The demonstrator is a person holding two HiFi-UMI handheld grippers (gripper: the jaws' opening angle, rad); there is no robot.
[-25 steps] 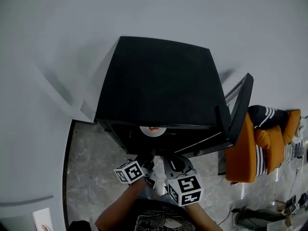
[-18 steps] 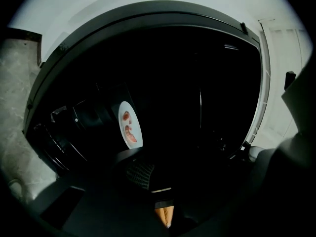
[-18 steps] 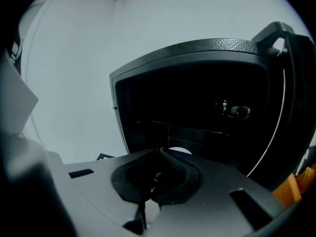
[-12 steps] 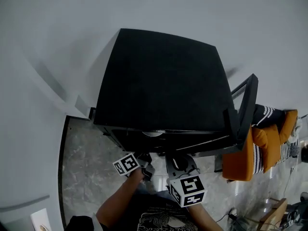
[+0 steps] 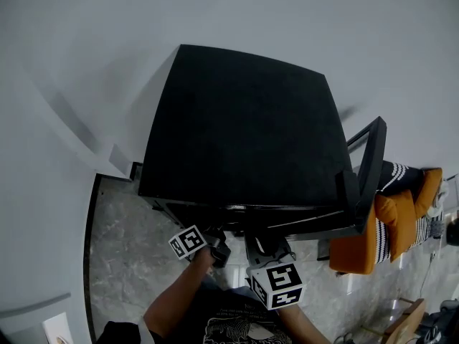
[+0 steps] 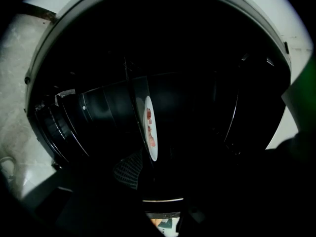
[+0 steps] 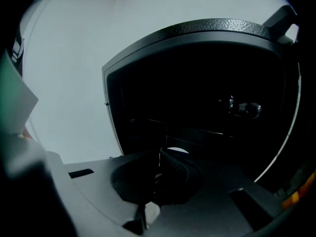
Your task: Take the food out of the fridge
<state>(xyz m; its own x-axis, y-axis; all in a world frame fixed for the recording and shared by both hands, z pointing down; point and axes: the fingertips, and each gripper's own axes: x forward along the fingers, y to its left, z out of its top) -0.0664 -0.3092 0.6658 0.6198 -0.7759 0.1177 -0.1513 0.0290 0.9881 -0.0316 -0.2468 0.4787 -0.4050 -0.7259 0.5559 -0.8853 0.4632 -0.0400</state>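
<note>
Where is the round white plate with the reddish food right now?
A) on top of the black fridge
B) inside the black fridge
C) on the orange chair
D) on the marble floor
B: the left gripper view looks into the dark inside of the black fridge, and the round white plate with the reddish food sits in there.

The black fridge (image 5: 244,127) filled the middle of the head view, its door (image 5: 369,167) swung open at the right; deep in its dark interior, at the centre of the left gripper view, a white plate (image 6: 154,152) showed nearly edge-on, bearing reddish food (image 6: 148,116).
</note>
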